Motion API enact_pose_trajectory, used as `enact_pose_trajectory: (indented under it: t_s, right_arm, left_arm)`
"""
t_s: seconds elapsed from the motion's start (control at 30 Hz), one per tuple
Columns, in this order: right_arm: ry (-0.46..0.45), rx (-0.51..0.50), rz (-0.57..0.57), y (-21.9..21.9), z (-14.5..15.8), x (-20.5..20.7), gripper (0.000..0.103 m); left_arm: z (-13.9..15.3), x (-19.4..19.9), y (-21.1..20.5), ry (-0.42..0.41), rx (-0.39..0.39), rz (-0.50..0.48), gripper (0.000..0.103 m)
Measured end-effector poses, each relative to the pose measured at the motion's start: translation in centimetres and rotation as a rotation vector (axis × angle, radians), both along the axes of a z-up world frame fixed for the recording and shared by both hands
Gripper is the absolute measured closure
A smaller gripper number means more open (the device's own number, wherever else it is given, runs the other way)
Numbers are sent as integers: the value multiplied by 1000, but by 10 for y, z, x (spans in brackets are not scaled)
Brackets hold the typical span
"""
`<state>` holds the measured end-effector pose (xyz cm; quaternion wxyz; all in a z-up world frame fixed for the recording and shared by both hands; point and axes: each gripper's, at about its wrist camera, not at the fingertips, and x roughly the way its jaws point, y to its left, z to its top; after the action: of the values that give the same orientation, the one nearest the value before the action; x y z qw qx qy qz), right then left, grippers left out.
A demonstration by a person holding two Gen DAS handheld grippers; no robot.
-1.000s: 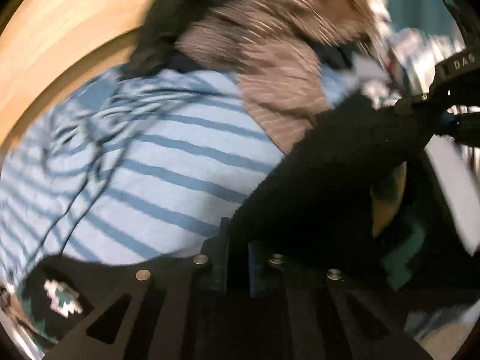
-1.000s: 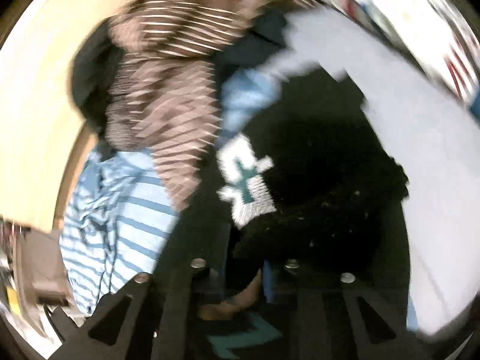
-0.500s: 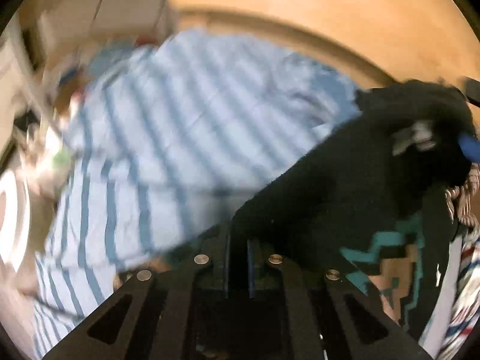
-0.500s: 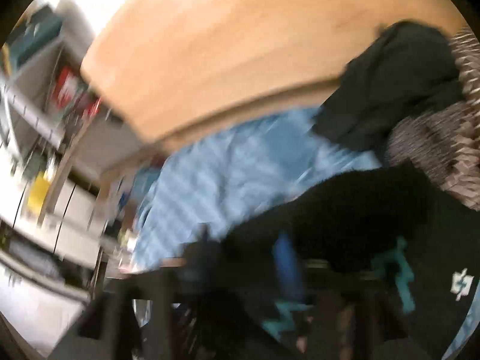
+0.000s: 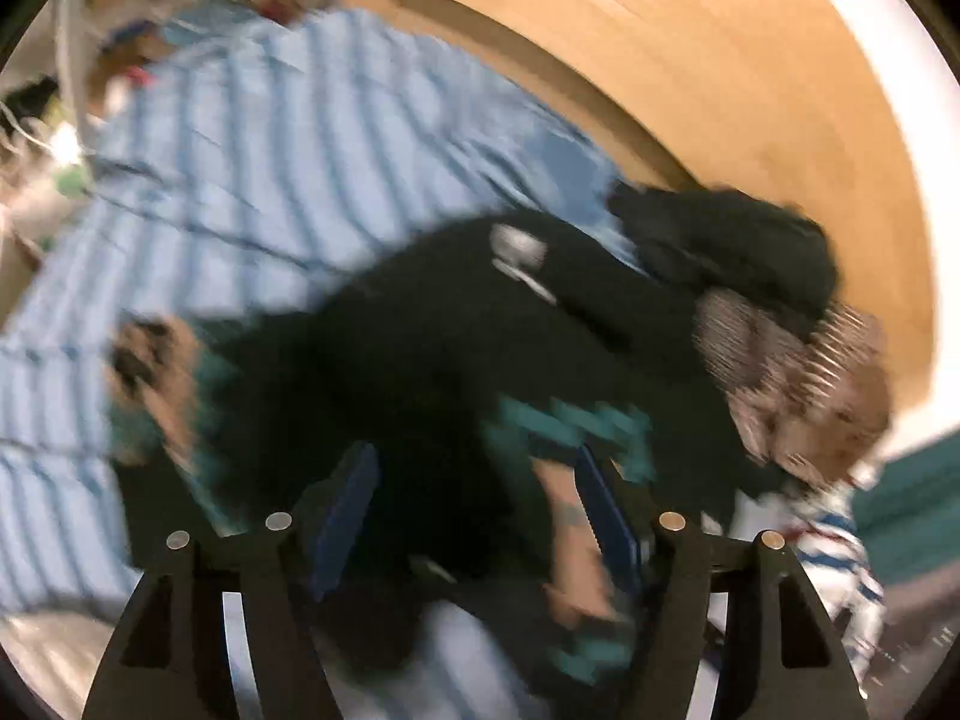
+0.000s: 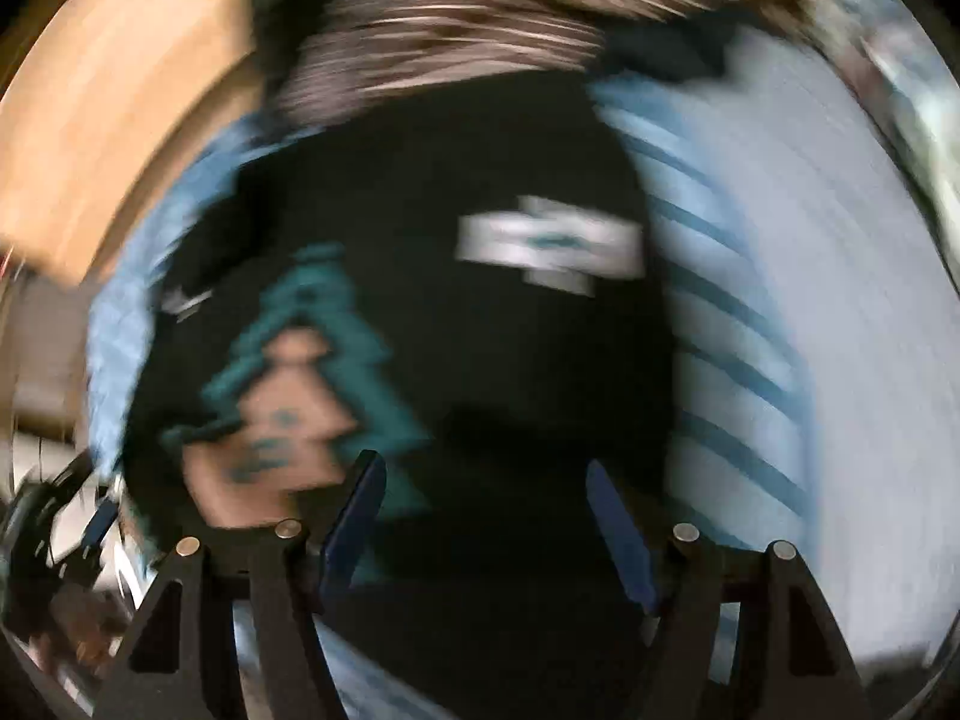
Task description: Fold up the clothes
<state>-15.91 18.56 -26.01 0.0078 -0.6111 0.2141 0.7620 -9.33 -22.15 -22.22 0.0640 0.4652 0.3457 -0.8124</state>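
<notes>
A black knit garment (image 5: 432, 360) with teal, tan and white patterns lies on the blue-striped bedding (image 5: 252, 138). It also fills the right wrist view (image 6: 456, 324), its white patch (image 6: 549, 246) in the middle. My left gripper (image 5: 474, 492) is open just over the garment, blue pads wide apart. My right gripper (image 6: 486, 504) is open too, right above the same garment. Both views are motion-blurred.
A brown striped garment (image 5: 792, 372) and a dark garment (image 5: 732, 240) lie piled by the wooden headboard (image 5: 750, 78). The brown one also shows in the right wrist view (image 6: 456, 18). Striped bedding (image 6: 768, 300) spreads to the right. Cluttered shelves (image 5: 66, 90) stand at the far left.
Both grippers were shut on the black garment and have opened, letting it drop onto the bedding. Both cameras swung sharply over the bed.
</notes>
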Motion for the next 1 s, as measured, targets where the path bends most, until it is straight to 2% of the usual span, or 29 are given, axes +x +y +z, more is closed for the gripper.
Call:
enact_pose_trajectory:
  t_s: [0.07, 0.17, 0.23, 0.3, 0.33, 0.37, 0.4, 0.43, 0.47, 0.57, 0.63, 0.67, 0.77, 0.9, 1.0]
  right_arm:
    - [-34, -40, -51, 19, -17, 9, 29]
    - [-77, -99, -89, 35, -41, 18, 29]
    - [-107, -90, -67, 28, -52, 17, 28]
    - [-97, -43, -31, 16, -55, 15, 23]
    - [-78, -25, -6, 11, -53, 14, 28]
    - [-59, -8, 19, 5, -51, 13, 54]
    - [-39, -7, 29, 2, -47, 14, 71]
    - [-19, -24, 24, 3, -42, 16, 85]
    - [1, -41, 19, 5, -38, 18, 92]
    - [112, -155, -92, 29, -9, 38, 93]
    - [169, -193, -156, 50, 11, 57, 93]
    - [182, -170, -183, 61, 20, 71, 102]
    - [177, -39, -241, 88, 37, 112, 102]
    - [143, -52, -264, 97, 30, 120, 99]
    - [117, -61, -282, 103, 24, 127, 97]
  left_arm:
    - [-7, -1, 26, -19, 19, -63, 34]
    - [-30, -1, 63, -118, -26, -154, 34]
    - [-40, 4, 76, -159, -40, -189, 34]
    - [-48, 10, 85, -192, -53, -213, 34]
    - [-52, 13, 89, -205, -57, -223, 34]
    - [-51, 15, 90, -208, -56, -222, 34]
    - [-51, 16, 90, -212, -54, -222, 34]
    - [-50, 18, 91, -215, -52, -222, 34]
    - [-50, 20, 91, -218, -50, -221, 34]
    - [-48, 25, 92, -226, -45, -220, 34]
    - [-40, 31, 89, -207, -34, -209, 34]
    - [-36, 33, 87, -196, -23, -201, 34]
    - [-24, 36, 86, -164, 31, -187, 34]
    - [-19, 35, 101, -139, 83, -202, 34]
    - [-18, 28, 114, -135, 80, -225, 34]
